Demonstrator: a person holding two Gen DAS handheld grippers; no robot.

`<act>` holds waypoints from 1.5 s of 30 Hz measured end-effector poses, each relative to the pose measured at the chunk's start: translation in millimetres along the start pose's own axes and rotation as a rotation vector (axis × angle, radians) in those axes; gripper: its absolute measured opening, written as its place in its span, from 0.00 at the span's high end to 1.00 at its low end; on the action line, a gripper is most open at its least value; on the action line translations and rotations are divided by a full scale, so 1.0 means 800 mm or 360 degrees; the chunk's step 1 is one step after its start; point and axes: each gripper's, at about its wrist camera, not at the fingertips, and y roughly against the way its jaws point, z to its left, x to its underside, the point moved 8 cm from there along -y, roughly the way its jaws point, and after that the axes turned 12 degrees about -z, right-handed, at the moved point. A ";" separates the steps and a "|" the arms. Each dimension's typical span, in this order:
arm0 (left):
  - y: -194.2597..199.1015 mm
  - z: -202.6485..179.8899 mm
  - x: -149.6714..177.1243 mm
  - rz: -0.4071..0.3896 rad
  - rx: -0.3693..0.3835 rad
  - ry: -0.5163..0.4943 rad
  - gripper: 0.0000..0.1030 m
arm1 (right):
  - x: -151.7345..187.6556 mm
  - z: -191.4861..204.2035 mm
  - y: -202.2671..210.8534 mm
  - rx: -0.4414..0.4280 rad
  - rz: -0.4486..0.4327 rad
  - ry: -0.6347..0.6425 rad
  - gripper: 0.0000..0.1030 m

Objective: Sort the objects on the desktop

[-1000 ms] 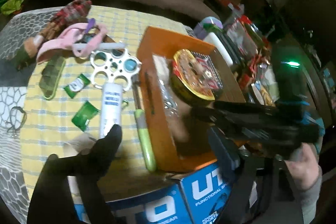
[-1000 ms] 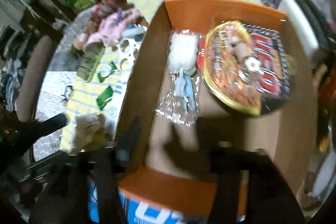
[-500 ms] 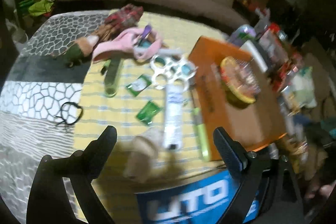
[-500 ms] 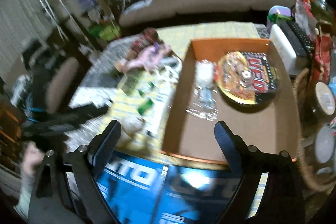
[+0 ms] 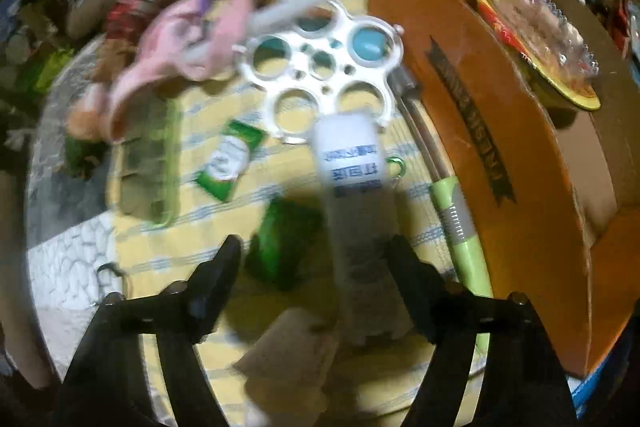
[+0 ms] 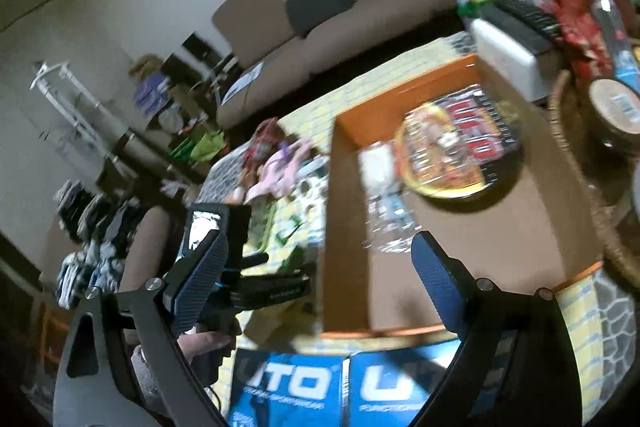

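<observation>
Left fingers [image 5: 224, 267] spread wide over the yellow cloth [image 5: 168, 251], holding nothing; white tube [image 5: 356, 211] lies between them nearer the right finger, green packet [image 5: 280, 247] just beside it, contact unclear through blur. Beyond: white ring holder [image 5: 324, 63], second green packet [image 5: 230, 159], pink cloth [image 5: 176, 47], green pen [image 5: 460, 227] along the orange box [image 5: 492, 147]. Right gripper [image 6: 320, 267] also wide open and empty, above the box's near edge; bowl [image 6: 456, 147] and clear bag [image 6: 384, 195] inside, left gripper [image 6: 248, 287] off to its left.
</observation>
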 end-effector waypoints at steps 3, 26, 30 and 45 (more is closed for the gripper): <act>-0.010 -0.009 -0.003 0.0025 -0.0018 -0.0017 0.29 | 0.003 -0.016 -0.007 0.0016 0.0030 -0.0039 0.10; 0.154 0.036 -0.007 -0.0326 0.1212 0.0897 0.83 | 0.038 0.023 -0.020 -0.0758 0.0276 -0.0492 0.08; 0.165 0.006 -0.001 -0.0290 0.1175 0.0873 0.83 | 0.063 0.032 -0.036 -0.0616 0.0380 -0.0362 0.08; 0.213 0.042 0.032 -0.0147 0.1534 0.1316 0.82 | 0.160 0.167 -0.012 -0.0202 0.0095 0.1527 0.10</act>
